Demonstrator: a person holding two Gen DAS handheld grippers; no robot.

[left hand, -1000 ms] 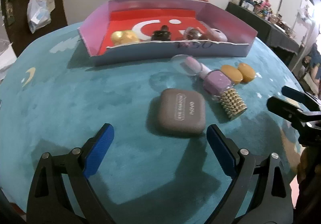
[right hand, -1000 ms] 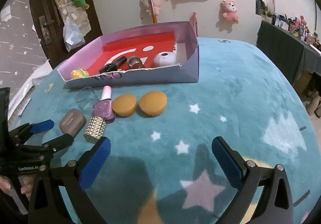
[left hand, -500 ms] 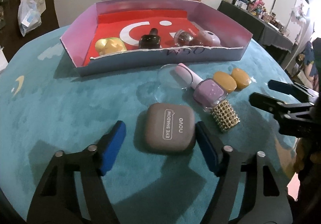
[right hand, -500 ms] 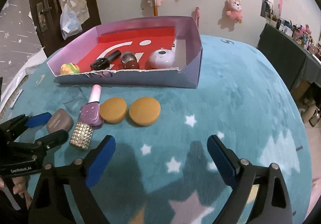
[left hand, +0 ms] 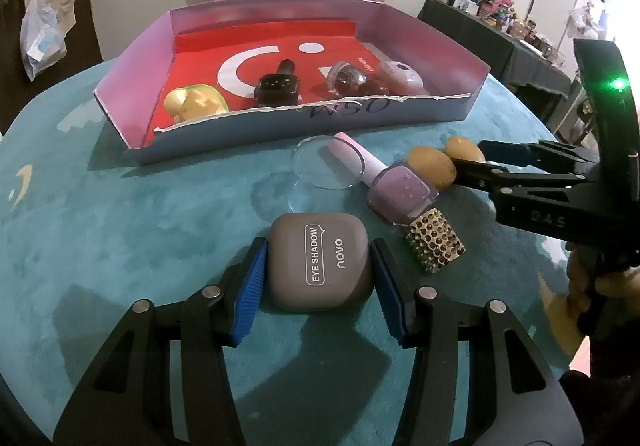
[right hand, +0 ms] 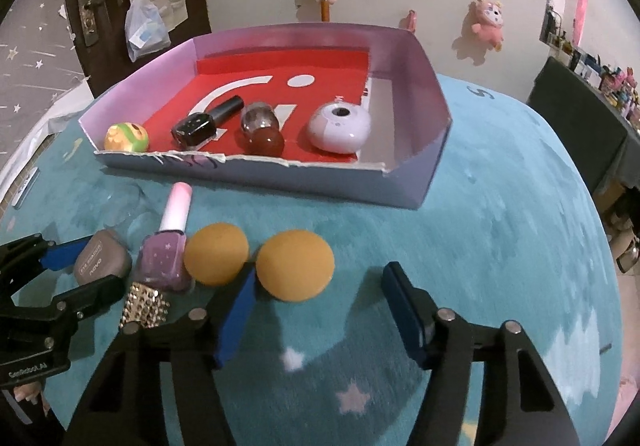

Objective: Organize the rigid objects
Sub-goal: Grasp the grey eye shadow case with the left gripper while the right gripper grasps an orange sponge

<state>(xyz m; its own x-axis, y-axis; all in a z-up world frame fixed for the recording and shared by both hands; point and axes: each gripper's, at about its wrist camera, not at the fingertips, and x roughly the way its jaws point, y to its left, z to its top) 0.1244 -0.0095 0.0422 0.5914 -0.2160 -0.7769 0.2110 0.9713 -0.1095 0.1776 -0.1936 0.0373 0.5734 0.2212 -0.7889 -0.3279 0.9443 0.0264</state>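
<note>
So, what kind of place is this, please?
Probably a home room, perhaps a bedroom: pink plush toys hang on the wall, a teal star-patterned cloth covers the table, and a side counter crowded with small bottles stands behind.

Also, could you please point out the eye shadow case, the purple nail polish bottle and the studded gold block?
eye shadow case (left hand: pixel 320 264): left wrist view, middle of its lid.
purple nail polish bottle (left hand: pixel 402 195): left wrist view, its glass body.
studded gold block (right hand: pixel 145 304): right wrist view, studded top face.
</note>
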